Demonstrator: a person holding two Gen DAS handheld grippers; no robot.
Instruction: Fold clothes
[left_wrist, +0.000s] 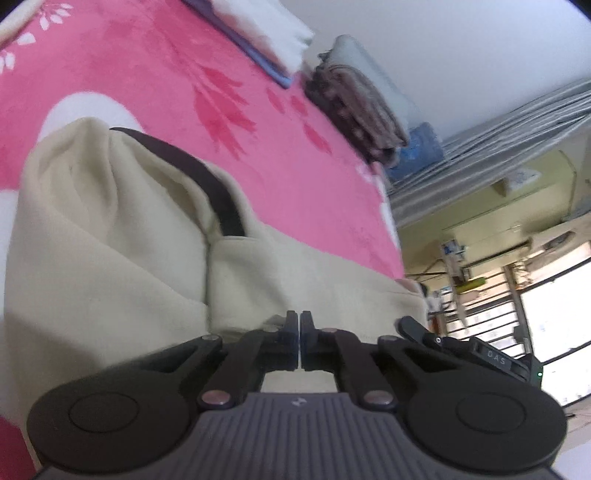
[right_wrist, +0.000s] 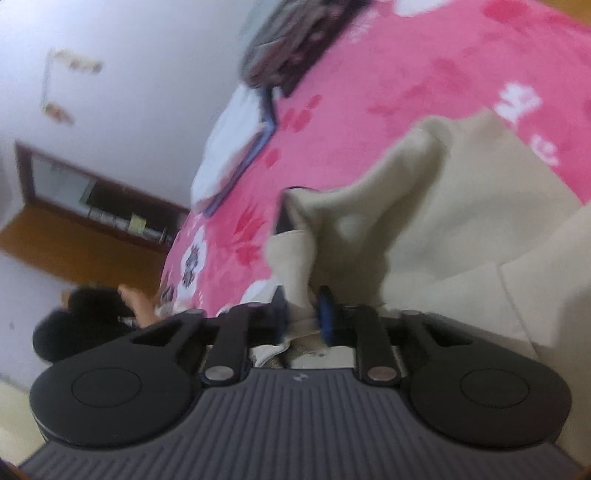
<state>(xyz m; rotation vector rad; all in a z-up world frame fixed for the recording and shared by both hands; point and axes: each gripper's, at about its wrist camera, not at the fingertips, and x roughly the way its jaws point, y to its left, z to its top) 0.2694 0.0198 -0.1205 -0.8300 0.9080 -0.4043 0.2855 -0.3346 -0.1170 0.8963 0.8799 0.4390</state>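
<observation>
A cream fleece garment (left_wrist: 110, 240) with a dark brown band (left_wrist: 192, 173) lies bunched on a pink flowered blanket (left_wrist: 147, 74). In the left wrist view my left gripper (left_wrist: 299, 319) is shut just over the garment's near edge, its pads pressed together with no cloth showing between them. In the right wrist view my right gripper (right_wrist: 304, 299) is shut on a fold of the same cream garment (right_wrist: 461, 229), and the cloth rises in a peak from the jaws. A black piece, apparently the other gripper (left_wrist: 417, 328), sits at the garment's right edge.
Folded piles lie at the blanket's far side: a white and blue one (left_wrist: 266, 33) and a brown and grey one (left_wrist: 354, 107). The right wrist view shows the pink blanket (right_wrist: 424, 74), a person's dark hair (right_wrist: 88, 317) beside the bed, and a wooden cabinet (right_wrist: 92, 221).
</observation>
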